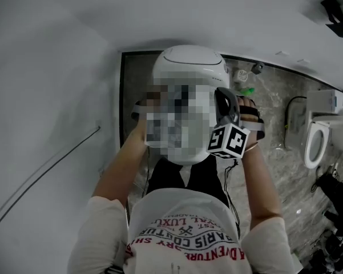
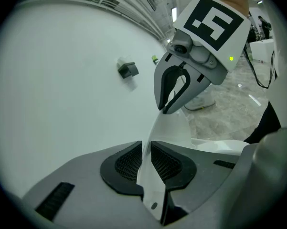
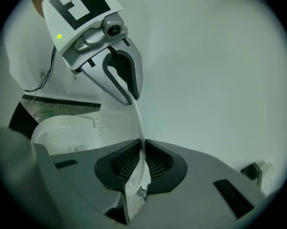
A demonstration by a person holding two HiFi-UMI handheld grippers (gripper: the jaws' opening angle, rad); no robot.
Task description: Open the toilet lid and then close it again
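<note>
The white toilet (image 1: pixel 188 67) stands against the wall in front of the person; a mosaic patch covers much of its lid in the head view. The thin white lid (image 2: pixel 169 128) is lifted off the seat (image 3: pixel 62 128) and seen edge-on. My left gripper (image 2: pixel 145 163) is shut on one side edge of the lid. My right gripper (image 3: pixel 142 163) is shut on the opposite side edge (image 3: pixel 117 123). Each gripper shows in the other's view: the right gripper (image 2: pixel 167 109) and the left gripper (image 3: pixel 131 99) both clamp the lid's rim. In the head view the right gripper (image 1: pixel 225 103) shows with its marker cube; the left gripper (image 1: pixel 138 112) is mostly hidden.
A white wall (image 1: pixel 45 96) runs along the left and behind the toilet. A small dark wall fitting (image 2: pixel 128 69) sticks out of it. A second toilet (image 1: pixel 317 144) stands at the right on the marble floor (image 1: pixel 285 176). Small bottles (image 1: pixel 242 76) stand near the toilet's base.
</note>
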